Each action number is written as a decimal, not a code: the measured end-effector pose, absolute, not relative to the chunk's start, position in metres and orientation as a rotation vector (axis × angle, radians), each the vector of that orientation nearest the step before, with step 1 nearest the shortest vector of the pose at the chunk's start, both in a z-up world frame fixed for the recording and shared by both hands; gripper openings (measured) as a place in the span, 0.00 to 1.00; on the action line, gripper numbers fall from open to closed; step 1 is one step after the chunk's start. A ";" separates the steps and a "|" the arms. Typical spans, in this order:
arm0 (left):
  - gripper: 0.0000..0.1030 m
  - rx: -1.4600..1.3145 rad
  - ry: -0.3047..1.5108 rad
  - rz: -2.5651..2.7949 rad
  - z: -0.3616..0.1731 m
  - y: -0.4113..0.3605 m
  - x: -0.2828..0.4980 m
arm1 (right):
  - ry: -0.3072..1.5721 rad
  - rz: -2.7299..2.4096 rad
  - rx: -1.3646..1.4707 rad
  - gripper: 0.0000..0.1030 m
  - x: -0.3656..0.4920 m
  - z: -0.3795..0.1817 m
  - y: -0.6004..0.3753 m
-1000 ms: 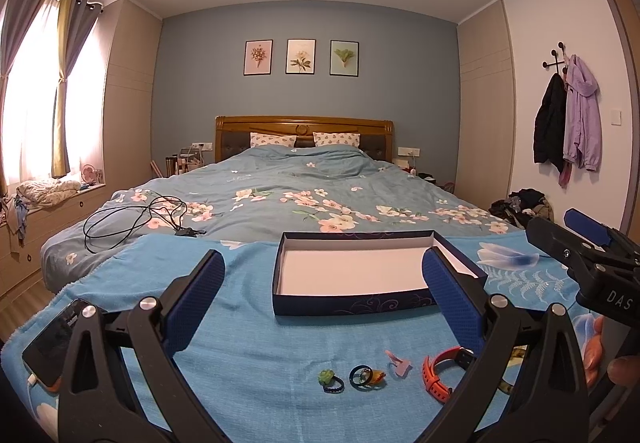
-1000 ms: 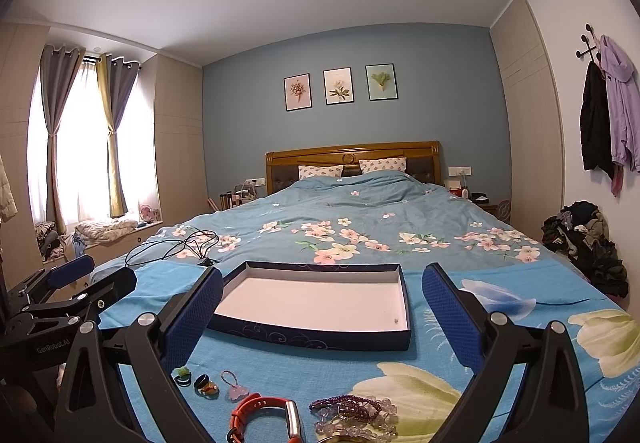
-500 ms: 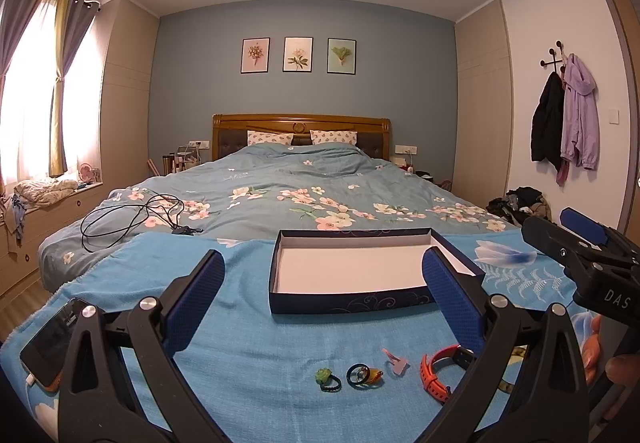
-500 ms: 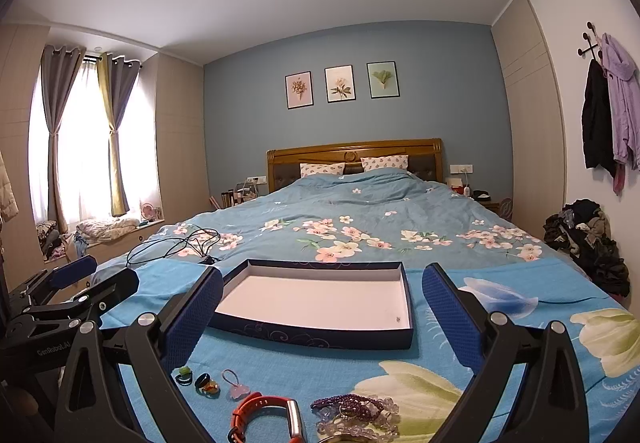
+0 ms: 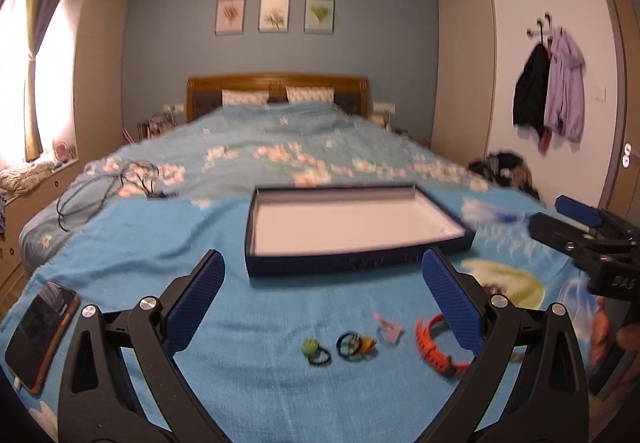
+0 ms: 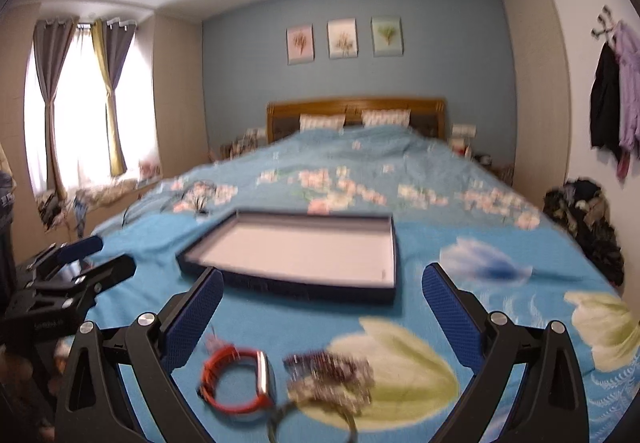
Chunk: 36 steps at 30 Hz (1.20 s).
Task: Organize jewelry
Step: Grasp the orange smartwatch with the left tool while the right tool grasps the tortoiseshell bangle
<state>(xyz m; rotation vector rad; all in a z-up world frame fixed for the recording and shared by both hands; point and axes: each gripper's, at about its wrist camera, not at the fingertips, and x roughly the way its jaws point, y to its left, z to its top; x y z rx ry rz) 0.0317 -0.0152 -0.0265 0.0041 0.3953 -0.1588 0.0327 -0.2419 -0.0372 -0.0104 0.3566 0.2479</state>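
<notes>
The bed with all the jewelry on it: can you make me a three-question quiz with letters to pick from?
1. Where is the dark blue cardboard tray?
A. beyond the small pieces
B. on the floor
C. on the pillows

2. What colour is the rubbery watch strap?
A. green
B. white
C. orange-red

3. The left gripper is:
A. shut on a ring
B. open, holding nothing
C. inside the tray

Answers: 1 A, tray lies farther up the blue bedspread; 2 C, strap is orange-red; 3 B, jaws spread wide.

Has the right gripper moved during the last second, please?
Yes. The right gripper has tipped down and forward: in its view the box sits higher between the fingers, and the orange watch shows fully.
</notes>
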 end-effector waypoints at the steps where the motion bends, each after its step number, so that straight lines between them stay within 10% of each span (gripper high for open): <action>1: 0.94 0.014 0.422 -0.170 -0.030 -0.015 0.038 | 0.388 0.260 -0.009 0.93 0.034 -0.041 -0.245; 16: 0.69 0.155 0.596 -0.478 -0.064 -0.071 0.056 | 0.731 0.345 -0.051 0.52 0.030 -0.093 -0.262; 29: 0.48 0.365 0.692 -0.681 -0.074 -0.112 0.084 | 0.796 0.378 -0.055 0.38 0.023 -0.103 -0.262; 36: 0.17 0.408 0.744 -0.691 -0.084 -0.118 0.089 | 0.801 0.385 -0.059 0.35 0.023 -0.102 -0.263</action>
